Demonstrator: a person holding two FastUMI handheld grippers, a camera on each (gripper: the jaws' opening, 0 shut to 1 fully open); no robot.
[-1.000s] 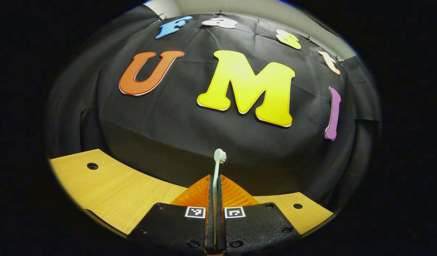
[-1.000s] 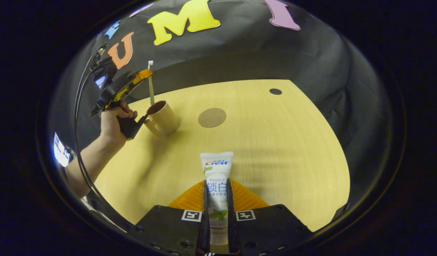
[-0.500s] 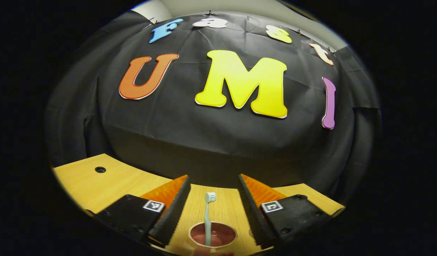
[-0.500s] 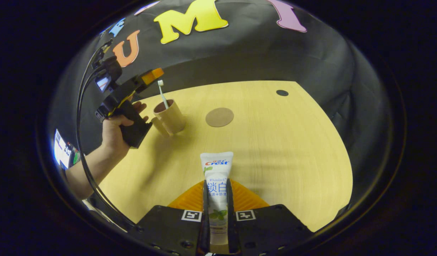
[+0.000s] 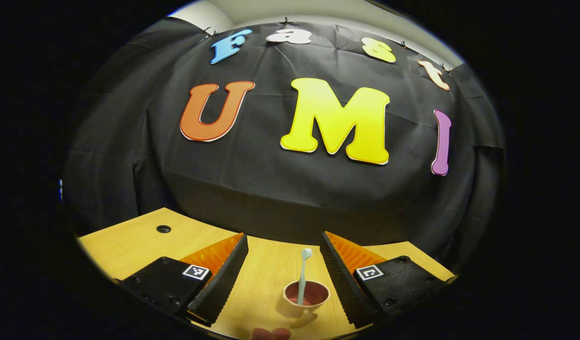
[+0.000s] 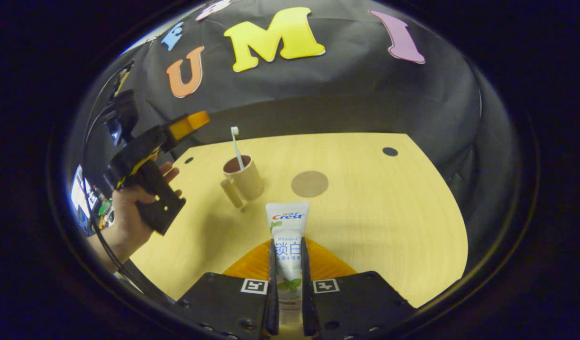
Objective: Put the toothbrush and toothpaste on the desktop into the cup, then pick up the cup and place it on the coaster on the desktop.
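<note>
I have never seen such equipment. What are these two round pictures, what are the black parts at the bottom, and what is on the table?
A person holds a two-finger gripper in each hand; a camera rides on each and looks along its fingers. In the left gripper view, the left gripper is open above the cup, with the toothbrush standing inside. In the right gripper view, the right gripper is shut on the toothpaste. On the wooden desktop stand the cup and a round coaster. At the left is the person's hand with the other gripper.
</note>
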